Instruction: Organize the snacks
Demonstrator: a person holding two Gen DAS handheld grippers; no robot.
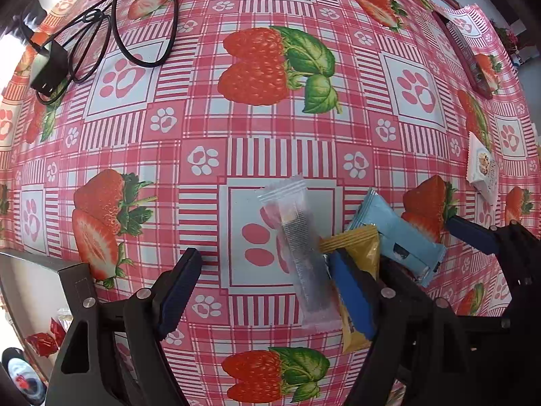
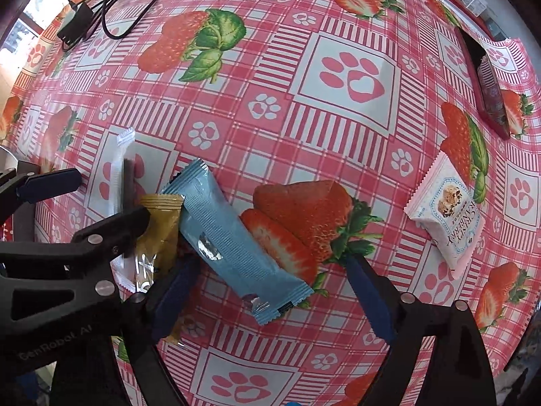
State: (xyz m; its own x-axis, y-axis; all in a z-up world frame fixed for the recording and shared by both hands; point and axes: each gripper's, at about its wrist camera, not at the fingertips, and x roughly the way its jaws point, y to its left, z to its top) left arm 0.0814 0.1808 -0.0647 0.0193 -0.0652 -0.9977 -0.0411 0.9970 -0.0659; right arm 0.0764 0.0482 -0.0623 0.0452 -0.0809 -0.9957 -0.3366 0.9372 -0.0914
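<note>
- Four snack packets are lying on the bench: a clear packet (image 1: 304, 257), a yellow packet (image 1: 358, 264) and a blue packet (image 2: 233, 237) clustered and overlapping, and a pink-white packet (image 2: 446, 213) well apart to the right.
- The left claw (image 1: 274, 291) is gaping wide around the clear packet; the right claw (image 2: 270, 291) is gaping wide around the blue packet.
- Open tablecloth (image 1: 270, 128) is stretching beyond them.
- A black cable with adapter (image 1: 50, 64) is lying far left, and a dark red object (image 2: 490, 94) is lying far right.
</note>
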